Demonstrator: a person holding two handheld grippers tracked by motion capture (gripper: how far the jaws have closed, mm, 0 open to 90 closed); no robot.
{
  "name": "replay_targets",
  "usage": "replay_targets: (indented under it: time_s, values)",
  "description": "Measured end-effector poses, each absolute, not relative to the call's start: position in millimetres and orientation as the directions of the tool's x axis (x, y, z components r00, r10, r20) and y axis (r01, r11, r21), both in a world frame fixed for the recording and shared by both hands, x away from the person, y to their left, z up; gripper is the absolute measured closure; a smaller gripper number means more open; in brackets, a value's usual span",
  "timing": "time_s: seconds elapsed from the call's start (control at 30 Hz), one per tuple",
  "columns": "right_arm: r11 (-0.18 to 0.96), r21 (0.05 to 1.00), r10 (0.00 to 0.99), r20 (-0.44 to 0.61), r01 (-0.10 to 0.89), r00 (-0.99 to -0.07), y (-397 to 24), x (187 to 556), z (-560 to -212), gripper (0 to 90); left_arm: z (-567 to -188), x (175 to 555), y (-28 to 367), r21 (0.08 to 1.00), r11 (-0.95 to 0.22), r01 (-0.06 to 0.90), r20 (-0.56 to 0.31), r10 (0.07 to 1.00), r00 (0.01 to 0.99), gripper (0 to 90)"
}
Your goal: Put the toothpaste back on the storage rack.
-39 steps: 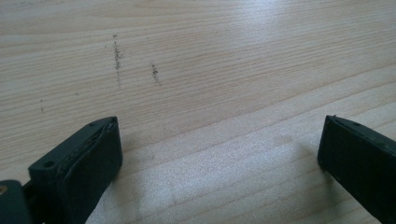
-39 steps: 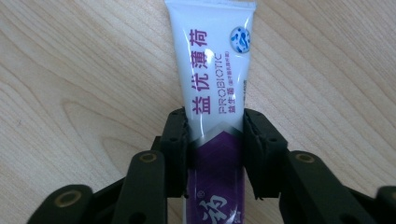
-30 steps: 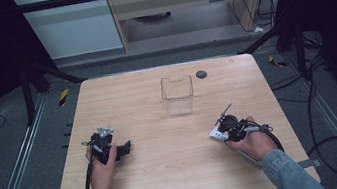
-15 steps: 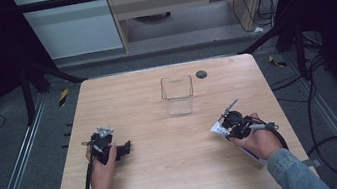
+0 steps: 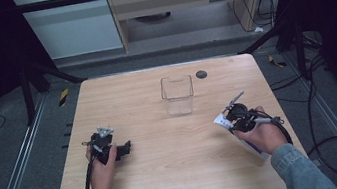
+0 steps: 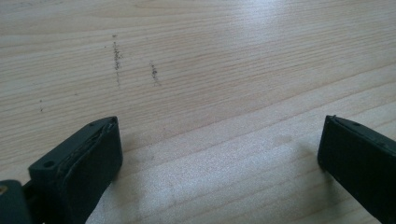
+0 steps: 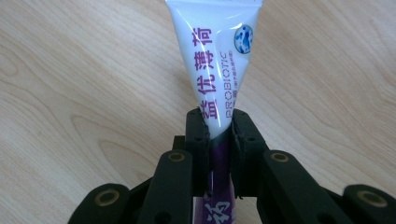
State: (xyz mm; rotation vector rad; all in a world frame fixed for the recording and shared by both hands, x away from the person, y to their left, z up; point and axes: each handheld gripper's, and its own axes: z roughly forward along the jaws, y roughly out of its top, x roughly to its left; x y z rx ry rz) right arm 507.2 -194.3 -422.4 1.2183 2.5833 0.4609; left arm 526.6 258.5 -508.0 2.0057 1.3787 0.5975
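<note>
Toothpaste tube (image 7: 219,70) is clamped in the right gripper (image 7: 219,133), jaws squeezed tight on it around the spot where the white part turns purple. White end with the purple lettering and a little blue round logo sticks out past the jaws, flat crimped end furthest away, over bare wood. From the high view the right gripper (image 5: 234,115) sits near the right edge of the table (image 5: 168,175), closer to the near side, with the tube (image 5: 222,121) showing as a white bit poking out on its left. Can't tell from there whether the tube touches the wood or hangs just above it.

Left gripper (image 5: 108,146) is over by the left edge, also toward the near side, resting low on the table. Its jaws are spread wide apart with nothing between them, just wood grain and a few faint dark scuff marks (image 6: 116,56).

Clear plastic container (image 5: 177,94) stands upright around the middle of the table toward the far edge, well apart from both grippers. Small dark round thing (image 5: 201,74) lies just beyond it, near the far edge.
</note>
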Motion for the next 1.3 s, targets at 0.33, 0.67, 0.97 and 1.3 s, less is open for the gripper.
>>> replay_targets:
  time_s: [0.33, 0.67, 0.97, 1.3]
  values:
    - [0.566, 0.435, 0.803, -0.096, 0.700, -0.588, -204.7, 513.4, -397.1, 79.3, -508.0, 526.6, 258.5, 0.712, -0.259, 0.653, 0.018, 0.936, 0.351, 0.0]
    - [0.547, 0.492, 0.814, -0.124, 0.677, -0.567, -214.2, 517.9, -370.4, 79.4, -508.0, 526.6, 258.5, 0.712, -0.259, 0.653, 0.018, 0.936, 0.351, 0.0]
    - [0.501, 0.584, 0.832, -0.122, 0.639, -0.541, -215.8, 520.8, -363.0, 79.3, -508.0, 526.7, 258.6, 0.712, -0.261, 0.652, 0.019, 0.936, 0.353, 0.0]
    - [0.428, 0.689, 0.851, -0.088, 0.586, -0.518, -211.3, 530.4, -347.7, 79.4, -508.0, 526.6, 258.5, 0.712, -0.259, 0.653, 0.019, 0.936, 0.351, 0.0]
